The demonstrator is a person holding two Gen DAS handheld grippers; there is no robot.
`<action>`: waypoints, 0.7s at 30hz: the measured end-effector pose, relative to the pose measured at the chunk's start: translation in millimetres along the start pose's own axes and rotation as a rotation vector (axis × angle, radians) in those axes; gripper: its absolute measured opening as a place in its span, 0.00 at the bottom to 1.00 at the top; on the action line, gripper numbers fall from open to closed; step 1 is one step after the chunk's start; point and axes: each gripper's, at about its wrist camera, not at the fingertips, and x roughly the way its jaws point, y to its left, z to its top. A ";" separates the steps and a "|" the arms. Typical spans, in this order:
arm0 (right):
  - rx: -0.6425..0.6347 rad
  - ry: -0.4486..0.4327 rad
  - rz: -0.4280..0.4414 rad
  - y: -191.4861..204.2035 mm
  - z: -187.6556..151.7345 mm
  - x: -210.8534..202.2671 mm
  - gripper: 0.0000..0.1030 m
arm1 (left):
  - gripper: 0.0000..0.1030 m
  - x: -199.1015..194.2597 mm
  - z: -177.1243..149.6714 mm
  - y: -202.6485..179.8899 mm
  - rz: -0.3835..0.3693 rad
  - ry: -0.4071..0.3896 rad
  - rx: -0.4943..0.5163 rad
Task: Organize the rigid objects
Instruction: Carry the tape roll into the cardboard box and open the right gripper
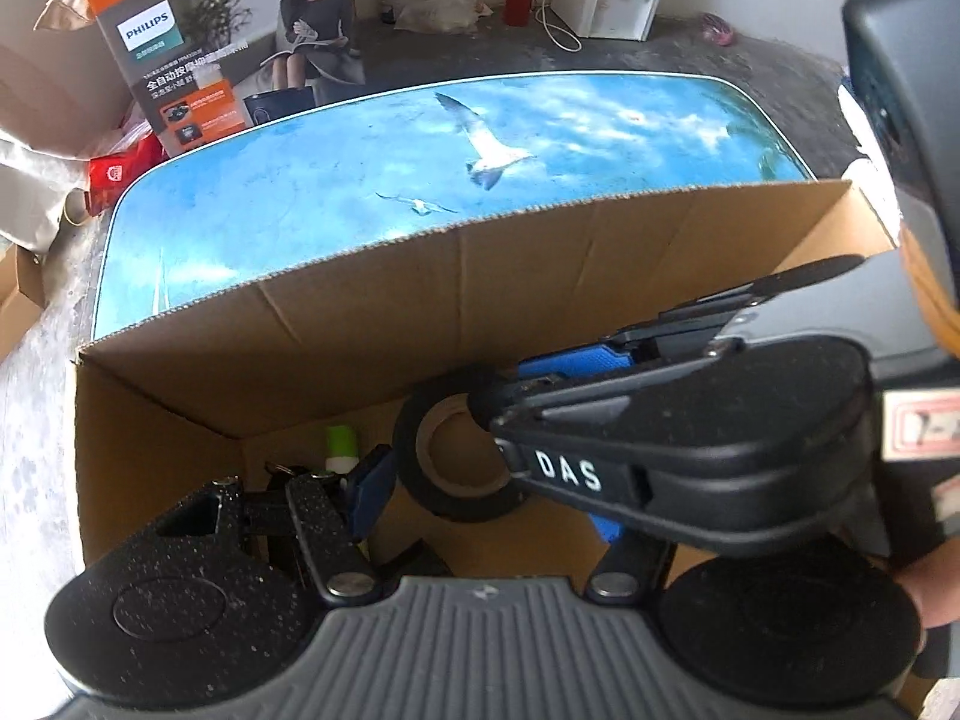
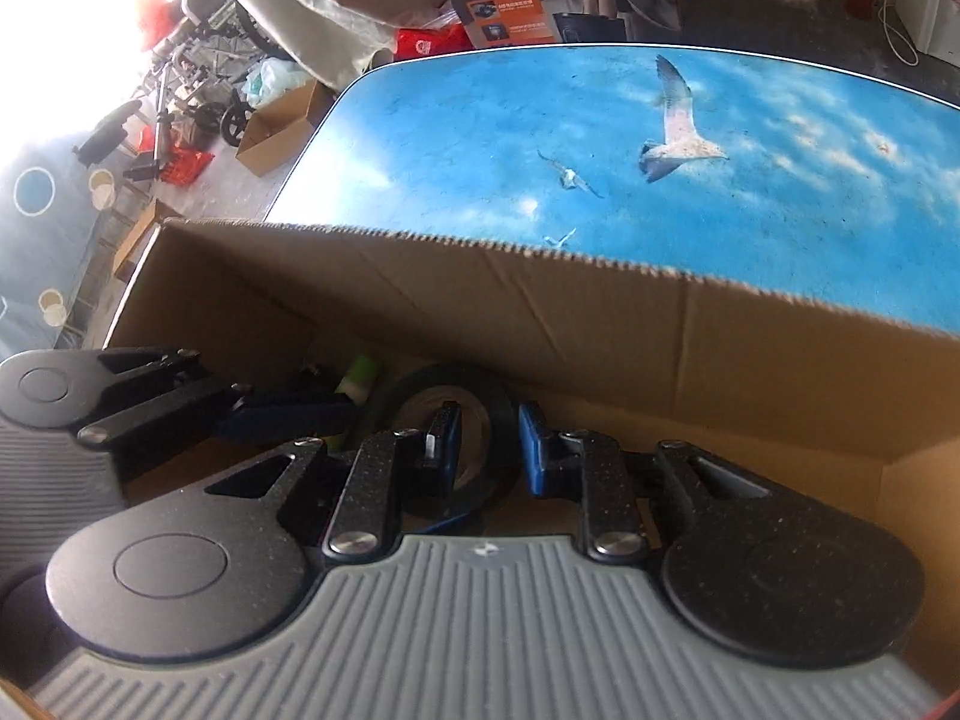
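Jaws of the right gripper (image 2: 489, 447) are sitting narrowly apart, straddling the wall of a black tape roll (image 2: 456, 420) at the centre of the right wrist view: one blue pad is inside the core, the other outside. Whether they are actually pinching it is hard to tell; a small gap seems to be showing. The left gripper (image 1: 480, 480) is standing wide, holding nothing, its left pad low in the frame beside the same roll and its right pad mostly hidden behind the other tool.

Both grippers are reaching down into the cardboard box (image 1: 420, 300), where the roll is lying on the floor near a green-and-white tube (image 1: 341, 447) and some dark, unclear item at lower left. Judging by this, several objects are already in the box and the tape is being placed or released; little seems left here.

Beyond the box wall, the blue seagull-print table (image 1: 360, 168) is showing no loose objects. The two tools are crowding each other in the box.
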 end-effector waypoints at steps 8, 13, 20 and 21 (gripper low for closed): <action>0.104 -0.084 0.106 -8.5 -3.9 -25.9 0.29 | 0.73 -29.3 -7.3 2.3 -0.014 -0.052 -0.026; 0.149 -0.232 0.182 -8.5 -30.1 -88.7 0.42 | 0.80 -72.3 -26.5 -3.6 -0.036 -0.128 -0.003; 0.117 -0.479 0.208 10.6 -116.9 -194.8 0.73 | 0.92 -150.1 -81.4 -27.8 -0.207 -0.292 0.104; 0.103 -0.517 0.208 14.7 -131.9 -208.8 0.80 | 0.92 -158.1 -90.0 -30.2 -0.229 -0.298 0.098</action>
